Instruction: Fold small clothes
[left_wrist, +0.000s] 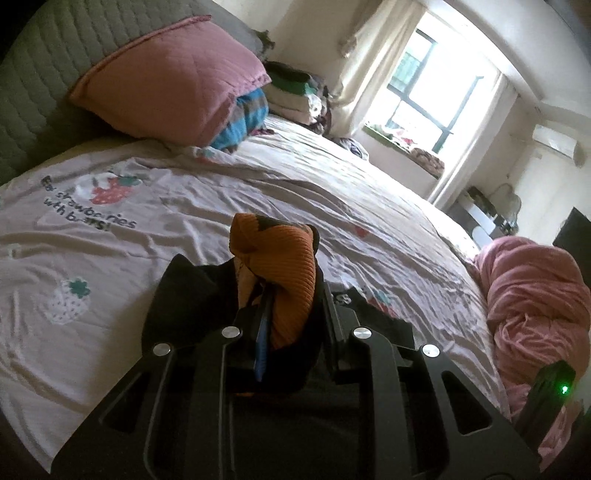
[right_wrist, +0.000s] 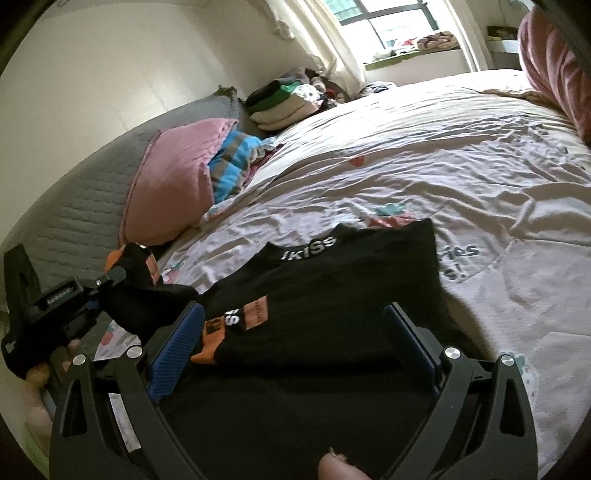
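A small black garment (right_wrist: 332, 295) with white lettering and orange trim lies on the strawberry-print bedsheet (right_wrist: 443, 166). My left gripper (left_wrist: 295, 314) is shut on a bunched corner of it, and orange ribbed cloth (left_wrist: 280, 266) bulges up between the fingers. In the right wrist view the left gripper (right_wrist: 99, 291) holds that corner lifted at the garment's left end. My right gripper (right_wrist: 295, 332) stands open over the black cloth, its blue pads (right_wrist: 177, 343) wide apart and pressing on nothing. A person's fingertip (right_wrist: 340, 469) shows at the bottom edge.
A pink pillow (left_wrist: 173, 77) and a blue striped cloth (left_wrist: 243, 118) lean on the grey quilted headboard (left_wrist: 40, 81). A stack of folded clothes (left_wrist: 295, 92) sits beyond them. A bunched pink blanket (left_wrist: 532, 302) lies at the bed's right side. The window (left_wrist: 428, 85) is behind.
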